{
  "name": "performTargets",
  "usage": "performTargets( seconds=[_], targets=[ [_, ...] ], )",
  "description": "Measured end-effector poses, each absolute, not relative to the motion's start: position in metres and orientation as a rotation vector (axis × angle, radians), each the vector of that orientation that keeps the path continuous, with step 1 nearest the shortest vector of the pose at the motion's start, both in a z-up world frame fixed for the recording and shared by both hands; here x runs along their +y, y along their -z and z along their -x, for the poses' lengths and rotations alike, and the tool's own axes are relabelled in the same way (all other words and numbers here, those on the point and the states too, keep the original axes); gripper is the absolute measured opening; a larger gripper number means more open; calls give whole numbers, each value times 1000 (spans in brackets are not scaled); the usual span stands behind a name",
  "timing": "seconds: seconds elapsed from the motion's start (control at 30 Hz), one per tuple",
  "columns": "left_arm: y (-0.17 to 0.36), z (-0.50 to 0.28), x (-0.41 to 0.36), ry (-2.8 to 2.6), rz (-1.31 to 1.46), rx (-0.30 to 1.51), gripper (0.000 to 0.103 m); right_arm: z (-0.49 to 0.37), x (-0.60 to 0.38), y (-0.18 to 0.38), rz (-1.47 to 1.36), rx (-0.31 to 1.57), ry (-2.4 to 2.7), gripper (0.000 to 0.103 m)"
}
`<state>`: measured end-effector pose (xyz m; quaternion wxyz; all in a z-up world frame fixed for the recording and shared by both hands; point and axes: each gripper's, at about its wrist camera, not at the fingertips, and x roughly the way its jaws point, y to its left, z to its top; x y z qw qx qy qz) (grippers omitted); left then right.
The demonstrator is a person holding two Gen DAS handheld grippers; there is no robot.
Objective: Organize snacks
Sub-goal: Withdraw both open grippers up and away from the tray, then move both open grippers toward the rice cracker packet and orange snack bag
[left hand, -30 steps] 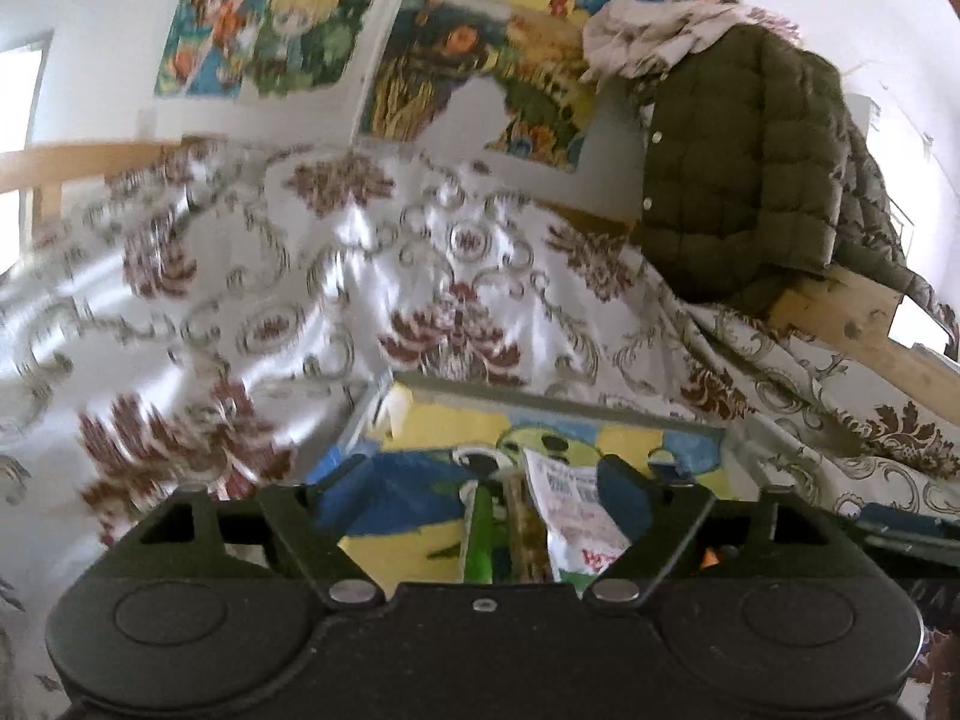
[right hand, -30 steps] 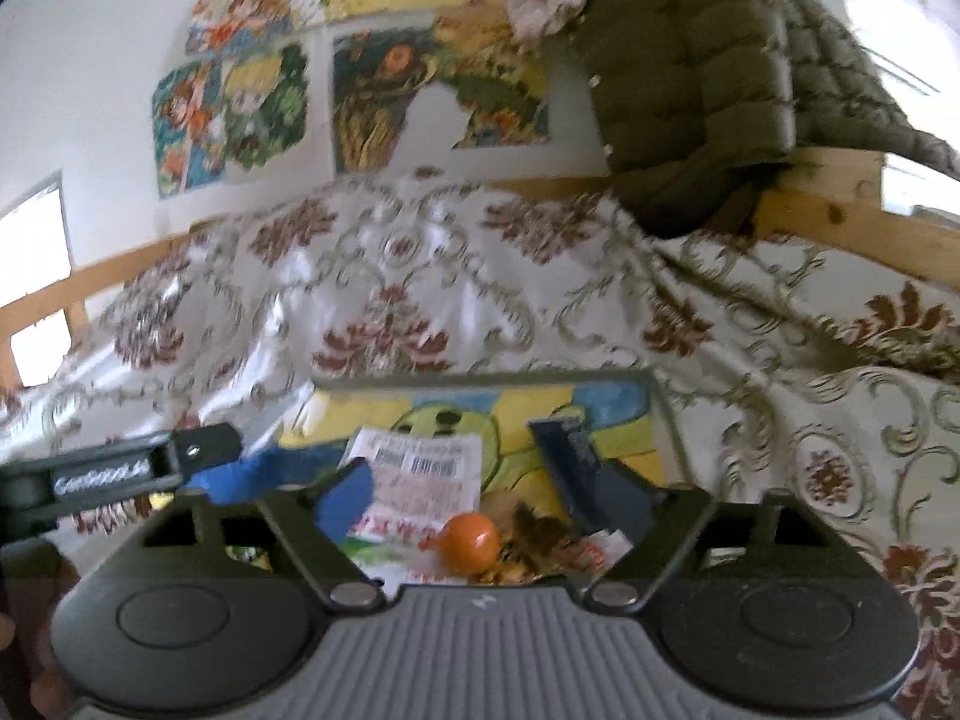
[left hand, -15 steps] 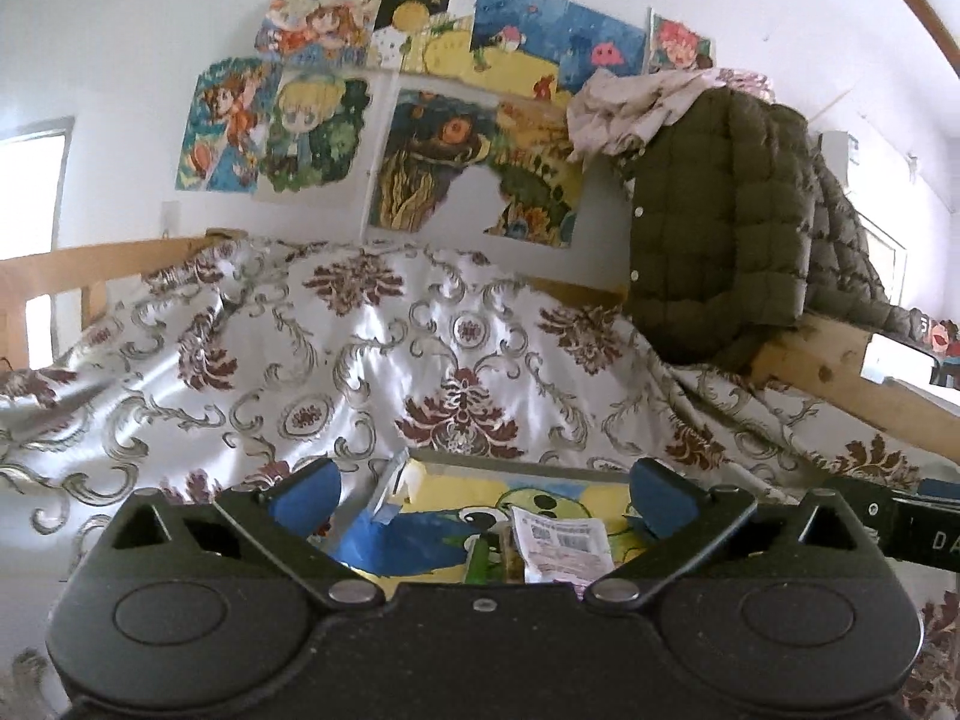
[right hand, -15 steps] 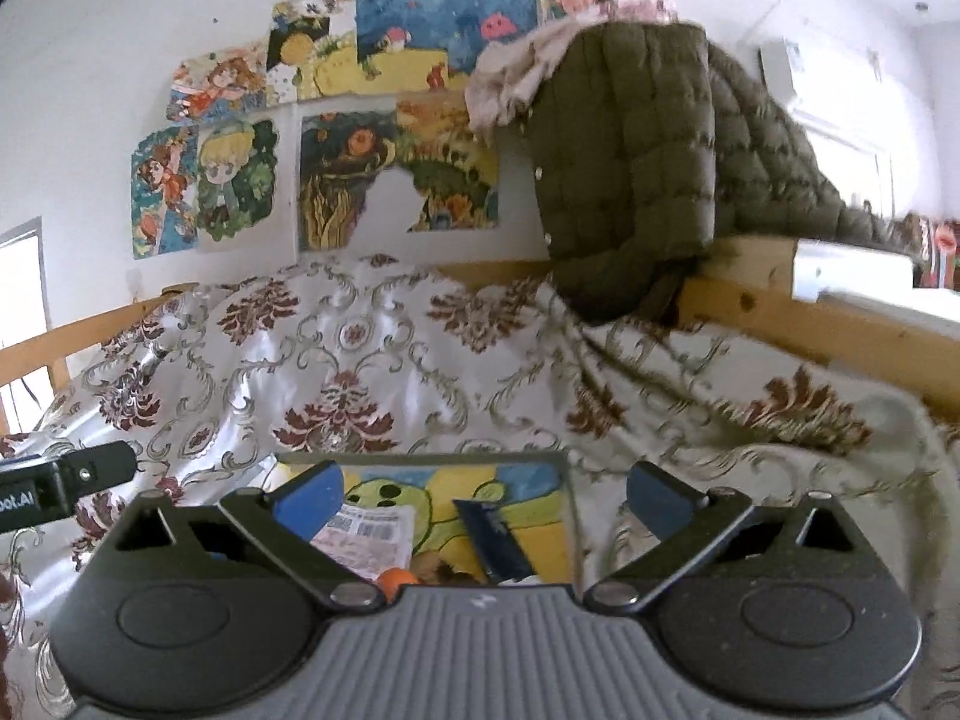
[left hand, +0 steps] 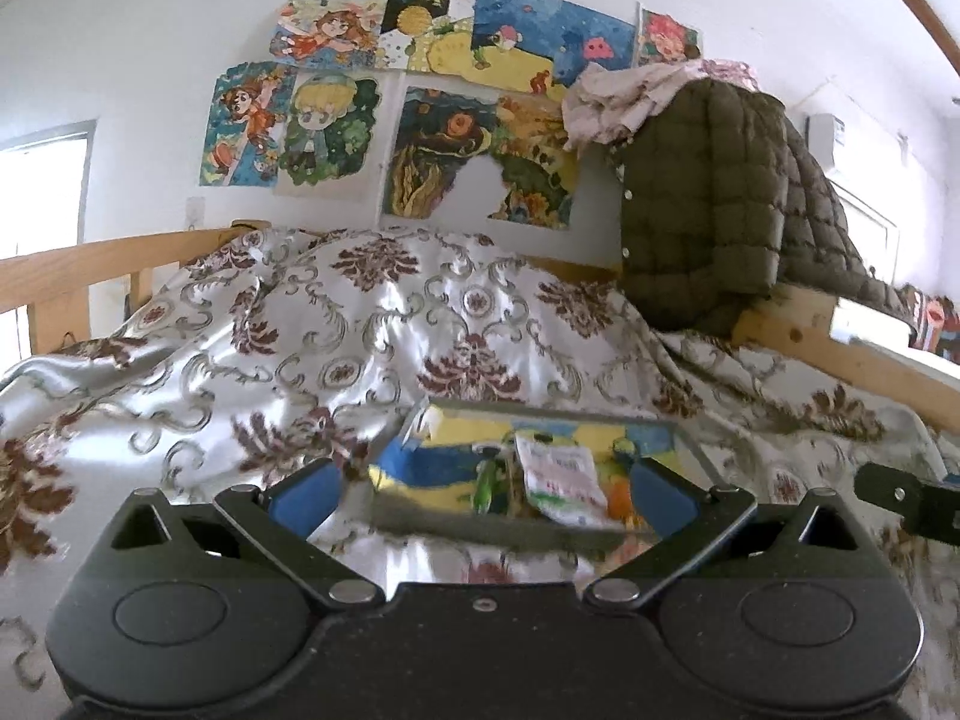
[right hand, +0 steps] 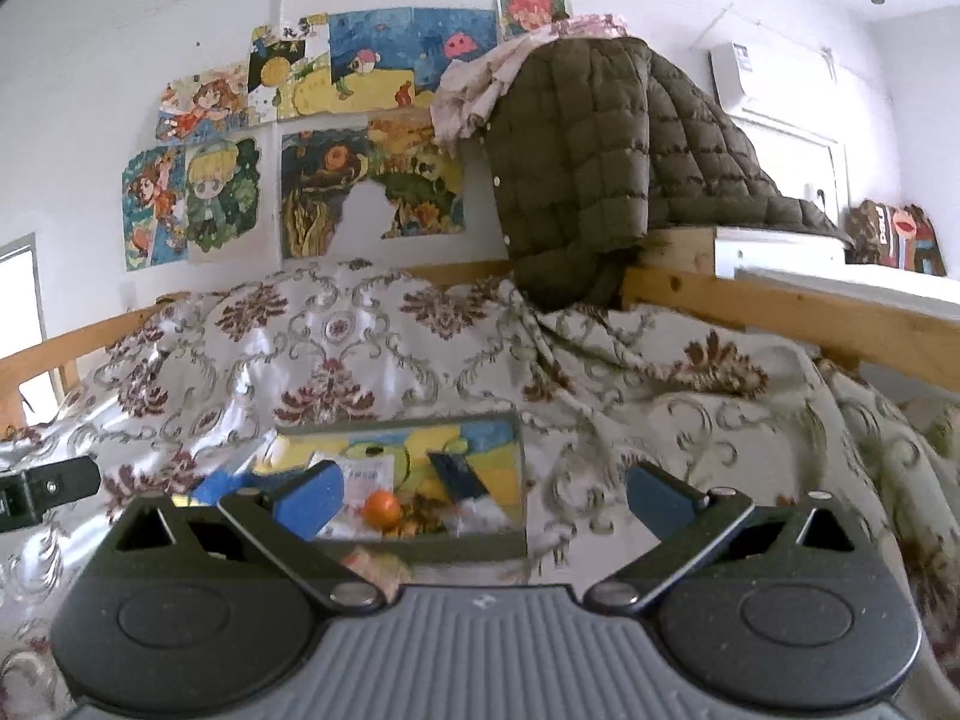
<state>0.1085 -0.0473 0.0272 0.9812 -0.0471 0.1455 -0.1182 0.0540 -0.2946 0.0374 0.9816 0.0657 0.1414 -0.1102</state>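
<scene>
A shallow tray [left hand: 480, 531] with a cartoon-printed bottom lies on the patterned bedspread [left hand: 372, 324]. In it are a white snack packet [left hand: 561, 477], a green packet [left hand: 483, 483] and an orange ball-shaped snack [right hand: 382, 507], with a dark blue packet [right hand: 459, 474]. The tray also shows in the right wrist view [right hand: 420, 546]. My left gripper [left hand: 480, 495] is open and empty, held back just in front of the tray. My right gripper [right hand: 483, 495] is open and empty, at the tray's right front corner.
A wooden bed frame [right hand: 780, 312] runs along the right and back. An olive quilted jacket [left hand: 708, 210] hangs over its corner. Cartoon posters [left hand: 420, 102] cover the white wall. A small pale object [right hand: 375, 567] lies on the bedspread before the tray.
Both grippers have opened wide and pulled back and up from inside the tray. The snacks stay in the tray, now farther ahead.
</scene>
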Motion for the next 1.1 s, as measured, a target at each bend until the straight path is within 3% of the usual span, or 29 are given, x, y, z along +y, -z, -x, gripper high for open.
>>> performTargets(
  seconds=[0.47,1.1],
  targets=[
    [-9,-52,-20,157,116,410,102,-3,-258,-28,-94,406,225,103],
    [-5,-33,-18,110,44,452,102,14,-243,-20,-70,529,158,103]
  ],
)
